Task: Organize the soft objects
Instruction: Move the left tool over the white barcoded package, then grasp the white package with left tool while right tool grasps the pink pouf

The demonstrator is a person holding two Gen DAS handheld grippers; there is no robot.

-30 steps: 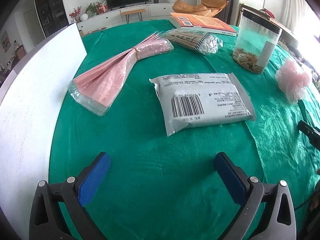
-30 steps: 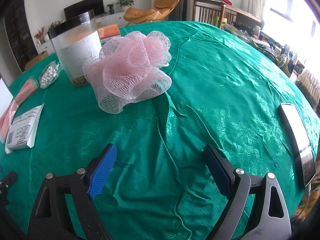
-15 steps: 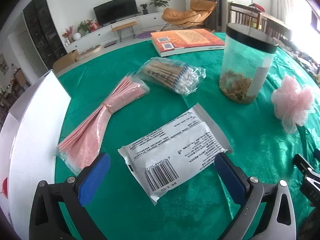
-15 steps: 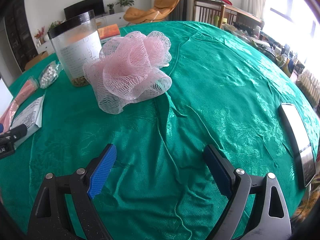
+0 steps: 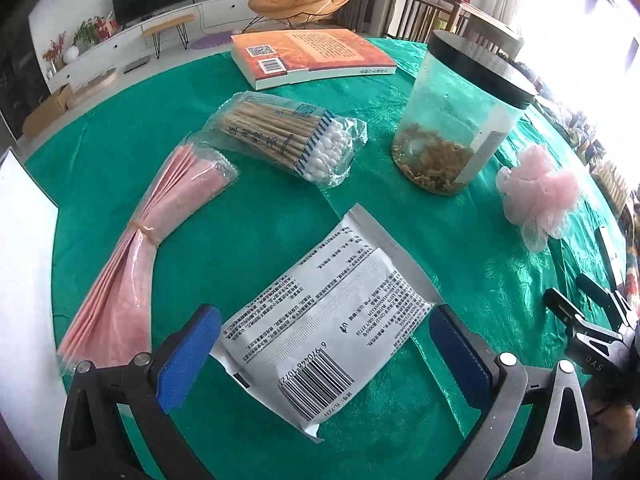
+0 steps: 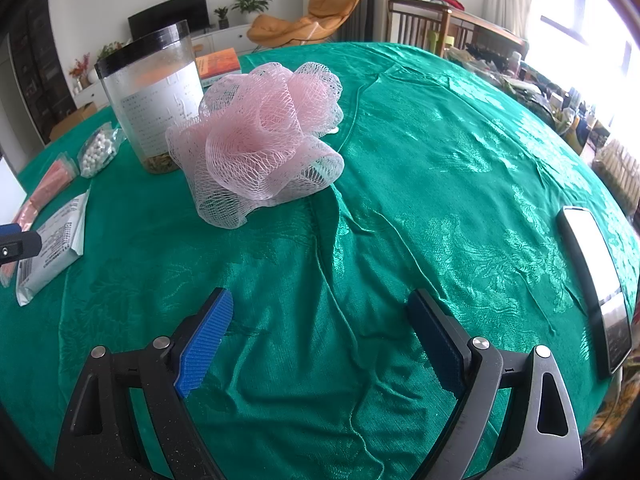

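A white soft packet with a barcode lies on the green cloth, and my left gripper stands open right over it, one blue pad at each end of the packet. A bundle of pink sheets in clear wrap lies to its left, and a bag of cotton swabs sits beyond it. A pink mesh bath puff rests ahead of my right gripper, which is open and empty over the cloth. The puff also shows far right in the left wrist view, and the packet at the left of the right wrist view.
A clear jar with a black lid stands beside the puff, and an orange book lies behind. A white board lines the left edge. A dark phone-like slab lies at the right of the table.
My left gripper has swung right and moved forward, so the white packet now sits between its open pads. The right gripper has stayed put.
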